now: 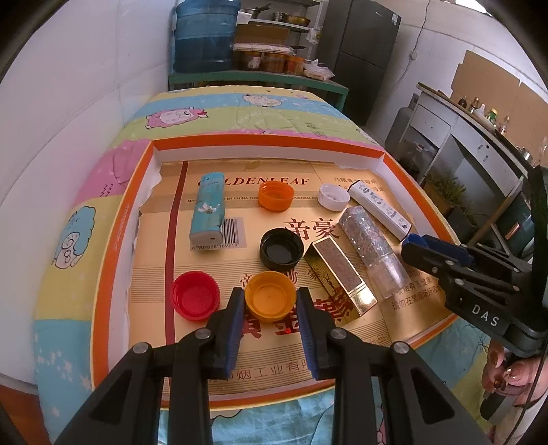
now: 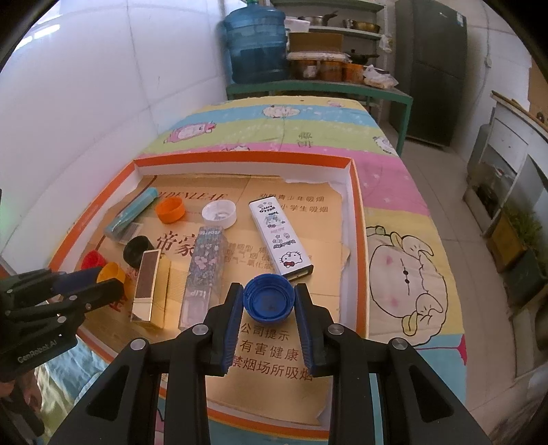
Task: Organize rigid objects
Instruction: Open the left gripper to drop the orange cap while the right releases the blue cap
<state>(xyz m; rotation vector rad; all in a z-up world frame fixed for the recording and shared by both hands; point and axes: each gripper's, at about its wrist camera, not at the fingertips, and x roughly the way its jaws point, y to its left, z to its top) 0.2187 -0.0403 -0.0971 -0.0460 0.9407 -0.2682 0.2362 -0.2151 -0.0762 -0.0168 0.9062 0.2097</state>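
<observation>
The left tool (image 1: 270, 301) pinches the yellow cap (image 1: 270, 297); the right tool (image 2: 269, 301) seems to pinch the blue cap (image 2: 269, 298). Next, group caps together.

Water jug (image 2: 256, 44), fridge (image 2: 431, 68) (dark), shelf (image 2: 328, 30)
</observation>
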